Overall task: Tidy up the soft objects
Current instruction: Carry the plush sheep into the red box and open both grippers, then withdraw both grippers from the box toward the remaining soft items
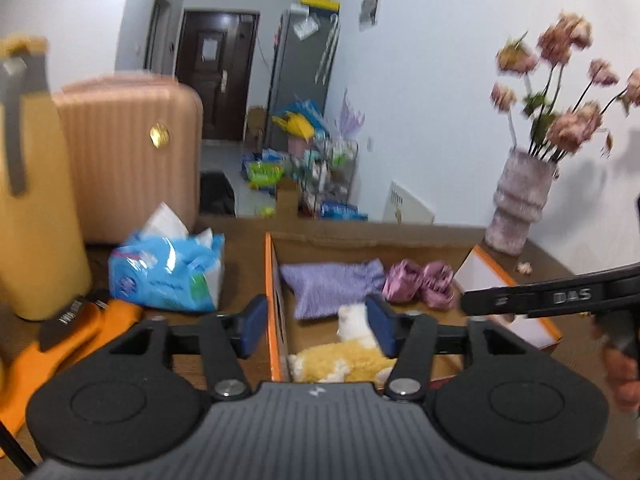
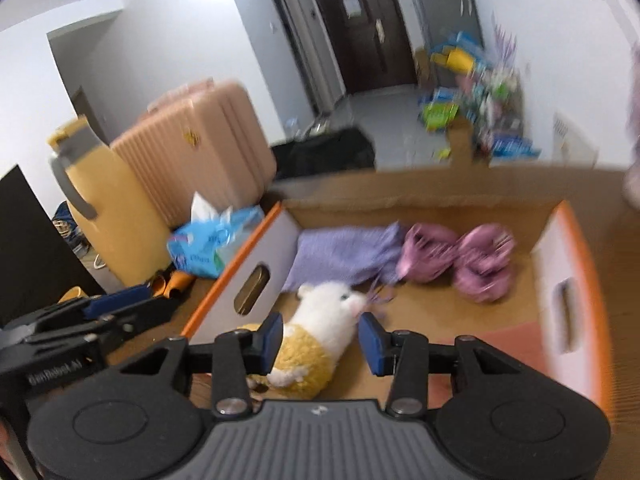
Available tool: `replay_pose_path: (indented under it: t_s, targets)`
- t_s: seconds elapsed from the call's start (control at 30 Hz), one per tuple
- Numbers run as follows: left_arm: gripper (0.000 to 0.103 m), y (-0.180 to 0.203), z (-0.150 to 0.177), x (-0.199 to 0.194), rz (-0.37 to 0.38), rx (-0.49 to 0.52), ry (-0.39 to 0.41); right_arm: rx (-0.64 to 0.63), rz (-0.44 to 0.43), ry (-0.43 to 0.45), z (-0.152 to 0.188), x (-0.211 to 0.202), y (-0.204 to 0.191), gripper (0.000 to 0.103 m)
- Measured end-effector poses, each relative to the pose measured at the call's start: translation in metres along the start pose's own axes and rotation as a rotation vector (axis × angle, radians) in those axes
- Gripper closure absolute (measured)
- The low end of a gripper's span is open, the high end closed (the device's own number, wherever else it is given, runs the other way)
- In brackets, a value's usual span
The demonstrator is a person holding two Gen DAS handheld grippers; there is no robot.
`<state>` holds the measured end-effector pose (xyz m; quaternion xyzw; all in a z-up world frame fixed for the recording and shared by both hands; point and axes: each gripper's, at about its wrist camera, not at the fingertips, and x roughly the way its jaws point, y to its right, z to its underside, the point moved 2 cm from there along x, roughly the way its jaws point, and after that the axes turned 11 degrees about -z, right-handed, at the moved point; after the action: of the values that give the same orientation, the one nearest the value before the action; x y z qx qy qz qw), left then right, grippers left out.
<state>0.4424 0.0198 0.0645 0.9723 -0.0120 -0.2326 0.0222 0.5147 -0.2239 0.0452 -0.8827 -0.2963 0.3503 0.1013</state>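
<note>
I judge the plush toy [image 2: 316, 344] light and squashy, best pinched mid-body; both my left hand-held gripper [image 1: 316, 326] and right hand-held gripper [image 2: 320, 344] hang released, gripping nothing.

Both wrist views look forward and downward along their own fingers, close over the open cardboard box [image 1: 276, 280] [image 2: 256, 240], toward the far dark door [image 1: 216, 76] [image 2: 360, 28]. Left view sits left of the box wall; both share the box's contents.

Open orange-edged cardboard box [image 2: 256, 248] holds three soft items: white-and-yellow plush animal [image 2: 316, 340] lying near left; flat lavender knitted cloth [image 2: 344, 254] far left; crumpled pink fabric bundle [image 2: 460, 260] far right.
</note>
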Motion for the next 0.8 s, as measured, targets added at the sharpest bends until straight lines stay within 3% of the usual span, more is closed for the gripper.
replay_pose_path:
  t_s: [0.13,0.2,0.27,0.3,0.33,0.4,0.67,0.8]
  targets:
    - [0.033,0.005,0.0,-0.053,-0.053,0.031,0.09,-0.102,0.114,0.085,0.009,-0.067,-0.015,0.046]
    - [0.022,0.008,0.005,-0.079,-0.092,0.028,0.16,-0.138,0.171,0.128,0.021,-0.101,-0.022,0.043]
    - [0.019,0.012,0.015,-0.104,-0.12,0.024,0.239,-0.178,0.223,0.209,0.035,-0.129,-0.03,0.024]
    - [0.017,0.015,0.02,-0.115,-0.115,0.032,0.268,-0.213,0.256,0.274,0.045,-0.142,-0.035,0.007]
    - [0.017,0.018,0.025,-0.123,-0.113,0.038,0.286,-0.259,0.287,0.352,0.057,-0.155,-0.041,0.001]
    - [0.017,0.024,0.034,-0.137,-0.117,0.04,0.289,-0.319,0.326,0.429,0.077,-0.173,-0.048,0.003]
    - [0.015,0.037,0.049,-0.176,-0.114,0.049,0.322,-0.278,0.32,0.484,0.107,-0.208,-0.057,0.003]
    - [0.013,0.04,0.074,-0.198,-0.125,0.063,0.328,-0.289,0.328,0.512,0.133,-0.221,-0.07,0.003]
